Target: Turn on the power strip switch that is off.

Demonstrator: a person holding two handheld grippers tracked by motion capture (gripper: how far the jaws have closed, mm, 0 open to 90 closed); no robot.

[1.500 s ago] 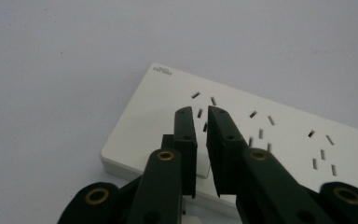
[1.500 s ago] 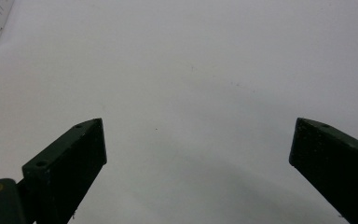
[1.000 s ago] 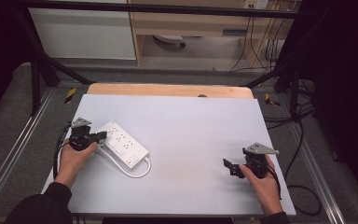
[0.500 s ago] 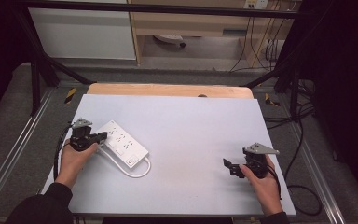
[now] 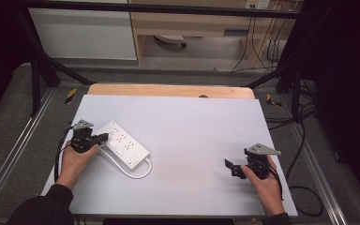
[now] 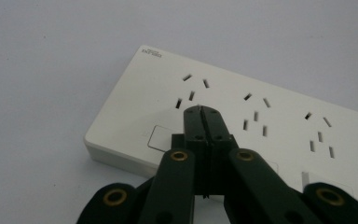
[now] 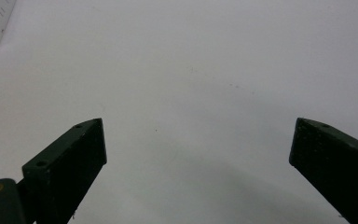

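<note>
Left tongs [image 5: 102,137] closed, empty, tips over the power strip [image 5: 122,144] at frame left, forearm from lower left. Right tongs [image 5: 229,168] wide open, empty, lower right above the table [image 5: 192,122].

The high view looks forward and down from above the person's side, taking in the whole tabletop [image 5: 192,140] from some way off. The left gripper view rides close behind its own jaws, facing the power strip [image 6: 242,116] at short range; the same power strip lies at the left of the high view. The right gripper view looks low across bare tabletop, the strip's corner at its upper left.
</note>
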